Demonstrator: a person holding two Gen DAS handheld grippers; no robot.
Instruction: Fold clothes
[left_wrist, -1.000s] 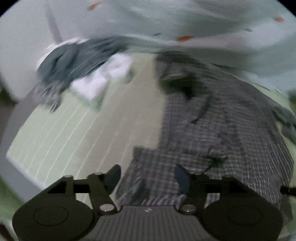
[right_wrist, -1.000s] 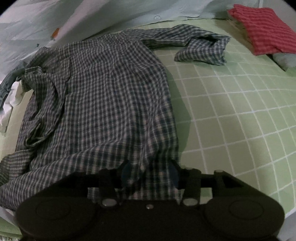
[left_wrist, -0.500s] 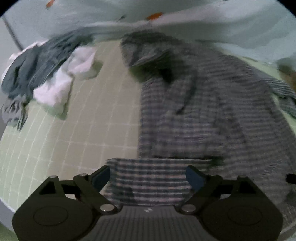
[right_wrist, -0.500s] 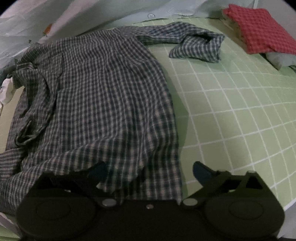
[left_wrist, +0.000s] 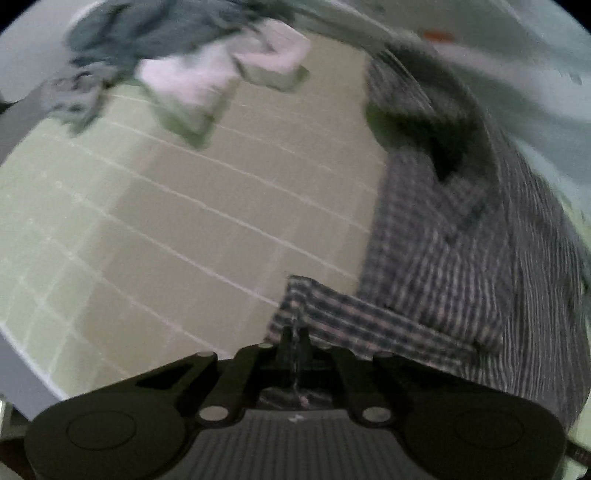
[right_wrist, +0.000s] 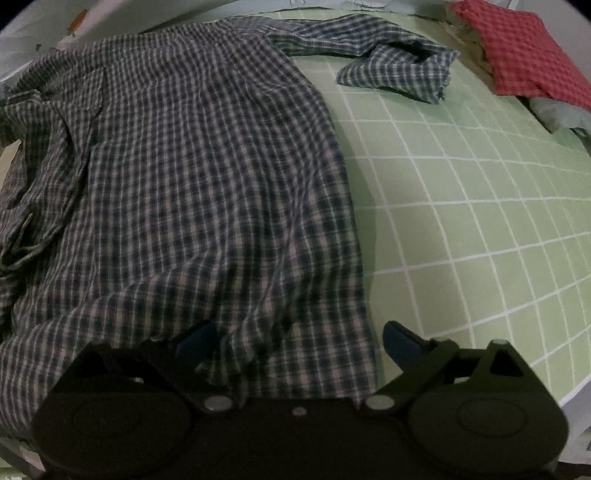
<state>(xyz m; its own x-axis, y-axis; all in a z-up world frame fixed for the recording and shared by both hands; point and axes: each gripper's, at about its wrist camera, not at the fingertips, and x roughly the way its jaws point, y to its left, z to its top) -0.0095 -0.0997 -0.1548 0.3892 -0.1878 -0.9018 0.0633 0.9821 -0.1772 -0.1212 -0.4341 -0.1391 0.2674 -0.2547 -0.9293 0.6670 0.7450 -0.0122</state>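
Note:
A dark plaid shirt (right_wrist: 203, 166) lies spread on the green grid mat (right_wrist: 461, 203), with one sleeve (right_wrist: 399, 70) crumpled at the far right. In the left wrist view, which is blurred, the shirt (left_wrist: 461, 258) fills the right side and its other sleeve (left_wrist: 351, 317) reaches toward me. My left gripper (left_wrist: 294, 332) is shut on the end of that sleeve. My right gripper (right_wrist: 295, 338) stands wide over the shirt's near hem. Its jaws are closing, the hem cloth lies between them, and the pads are not pressing on it.
A folded red checked cloth (right_wrist: 524, 48) rests on a pale garment at the far right. A heap of grey-blue (left_wrist: 147, 29) and white clothes (left_wrist: 207, 77) lies at the mat's far left. A pale sheet with orange marks (left_wrist: 535, 74) borders the back. The mat's near edge (right_wrist: 554, 391) runs beside my right gripper.
My left gripper came down onto the sleeve end and closed on it. My right gripper opened from half open to wide and sank slightly toward the hem.

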